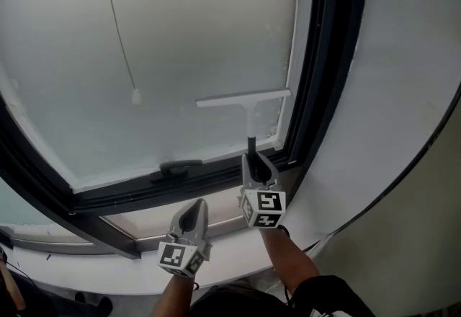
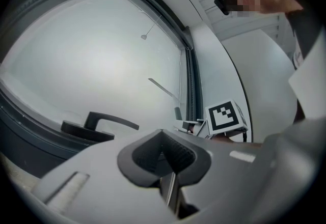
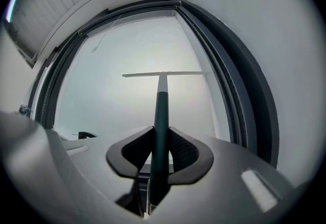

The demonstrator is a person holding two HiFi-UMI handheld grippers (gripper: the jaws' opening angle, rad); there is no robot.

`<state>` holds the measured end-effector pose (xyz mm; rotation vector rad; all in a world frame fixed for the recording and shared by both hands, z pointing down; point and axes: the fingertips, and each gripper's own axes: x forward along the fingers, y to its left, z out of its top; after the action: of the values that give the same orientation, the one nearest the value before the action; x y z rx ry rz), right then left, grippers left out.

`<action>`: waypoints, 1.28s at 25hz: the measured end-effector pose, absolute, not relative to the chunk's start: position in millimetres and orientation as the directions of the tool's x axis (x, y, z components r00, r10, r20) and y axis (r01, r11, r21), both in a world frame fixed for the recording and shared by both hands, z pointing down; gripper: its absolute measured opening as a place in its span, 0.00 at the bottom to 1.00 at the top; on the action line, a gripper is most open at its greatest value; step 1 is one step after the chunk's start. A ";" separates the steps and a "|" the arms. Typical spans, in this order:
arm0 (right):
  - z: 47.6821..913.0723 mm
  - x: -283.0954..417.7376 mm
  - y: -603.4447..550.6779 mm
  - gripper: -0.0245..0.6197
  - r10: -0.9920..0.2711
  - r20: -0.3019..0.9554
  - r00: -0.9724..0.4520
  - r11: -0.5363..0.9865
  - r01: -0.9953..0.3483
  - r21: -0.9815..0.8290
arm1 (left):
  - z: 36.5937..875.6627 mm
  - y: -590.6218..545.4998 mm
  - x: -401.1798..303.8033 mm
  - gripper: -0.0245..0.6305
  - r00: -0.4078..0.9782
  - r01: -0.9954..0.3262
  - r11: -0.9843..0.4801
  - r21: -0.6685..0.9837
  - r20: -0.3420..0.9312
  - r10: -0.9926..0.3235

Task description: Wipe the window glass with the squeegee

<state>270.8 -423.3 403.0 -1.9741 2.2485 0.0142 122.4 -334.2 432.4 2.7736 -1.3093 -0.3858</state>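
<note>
A white squeegee (image 1: 245,101) with a dark handle (image 3: 161,116) lies with its blade flat against the frosted window glass (image 1: 187,42), near the pane's lower right corner. My right gripper (image 1: 258,164) is shut on the handle, below the blade (image 3: 165,74). My left gripper (image 1: 191,218) hangs lower and to the left, over the sill, with its jaws closed on nothing. From the left gripper view the squeegee (image 2: 163,88) shows far off to the right.
A dark window handle (image 1: 178,166) sits on the lower frame, left of the squeegee. A blind cord with a white pull (image 1: 136,97) hangs before the glass. The dark frame (image 1: 328,56) and white wall (image 1: 403,92) bound the right side.
</note>
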 end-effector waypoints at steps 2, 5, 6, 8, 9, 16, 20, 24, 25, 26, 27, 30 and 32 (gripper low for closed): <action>407.4 271.4 -422.4 0.19 -0.987 -0.107 -0.117 0.127 -0.988 -0.091 | 434.2 -334.9 124.4 0.04 0.618 -0.747 -0.647 0.152 -0.197 -0.761; 414.9 273.0 -420.8 0.19 -0.990 -0.094 -0.106 0.114 -0.990 -0.083 | 437.7 -335.8 126.5 0.04 0.629 -0.739 -0.655 0.158 -0.189 -0.754; 418.3 273.3 -420.1 0.19 -0.991 -0.085 -0.104 0.111 -0.991 -0.080 | 438.7 -336.2 127.1 0.04 0.631 -0.737 -0.657 0.160 -0.186 -0.753; 424.3 273.0 -417.8 0.19 -0.992 -0.068 -0.102 0.108 -0.991 -0.078 | 439.7 -336.4 128.4 0.04 0.636 -0.732 -0.662 0.164 -0.184 -0.749; 426.5 272.4 -416.6 0.19 -0.993 -0.062 -0.103 0.107 -0.991 -0.078 | 439.9 -336.4 129.1 0.04 0.639 -0.729 -0.665 0.165 -0.184 -0.747; 442.9 272.8 -410.6 0.19 -0.994 -0.028 -0.104 0.106 -0.992 -0.075 | 440.9 -334.7 133.9 0.04 0.656 -0.713 -0.682 0.165 -0.189 -0.731; 455.8 274.1 -408.9 0.19 -0.994 0.002 -0.113 0.112 -0.991 -0.072 | 447.4 -334.0 134.1 0.04 0.659 -0.711 -0.684 0.165 -0.186 -0.729; 464.2 275.2 -408.4 0.19 -0.992 0.023 -0.122 0.120 -0.990 -0.072 | 444.0 -332.7 133.7 0.04 0.661 -0.709 -0.686 0.160 -0.186 -0.727; 466.1 275.1 -407.9 0.19 -0.992 0.031 -0.125 0.122 -0.990 -0.074 | 443.9 -332.5 133.3 0.04 0.661 -0.710 -0.685 0.162 -0.183 -0.728; 468.0 274.8 -407.4 0.19 -0.991 0.039 -0.129 0.126 -0.989 -0.076 | 443.7 -332.5 133.1 0.04 0.660 -0.710 -0.684 0.165 -0.181 -0.729; 469.8 274.4 -406.9 0.19 -0.990 0.047 -0.133 0.129 -0.989 -0.078 | 442.8 -332.4 133.3 0.04 0.659 -0.710 -0.684 0.169 -0.182 -0.730; 472.9 273.3 -404.1 0.19 -0.989 0.062 -0.136 0.131 -0.988 -0.084 | 445.0 -332.6 133.7 0.04 0.657 -0.710 -0.682 0.175 -0.181 -0.731; 476.4 273.3 -402.5 0.19 -0.988 0.073 -0.140 0.134 -0.988 -0.083 | 447.8 -332.2 134.5 0.04 0.658 -0.710 -0.682 0.175 -0.179 -0.731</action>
<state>273.3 -402.5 476.4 -2.0608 2.3654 -0.1730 134.5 -332.2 447.8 2.7782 -1.2111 -0.3607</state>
